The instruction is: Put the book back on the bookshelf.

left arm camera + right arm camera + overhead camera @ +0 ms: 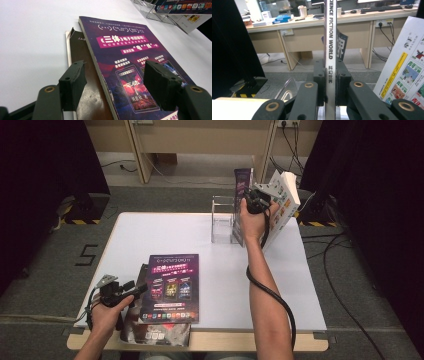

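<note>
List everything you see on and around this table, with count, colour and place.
Purple magazine: one, purple cover, flat at the table's near left, on the stack.
Dark magazine: one, brown-black, beneath the purple one.
Held magazine: one, white spine, upright in the right gripper above the holder.
White magazine: one, white with coloured tiles, leaning at the far right.
Clear holder: one, transparent, far centre.
Table: one, white.
Left gripper: black, fingers open over the stack.
Right gripper: black, shut on the held magazine.
</note>
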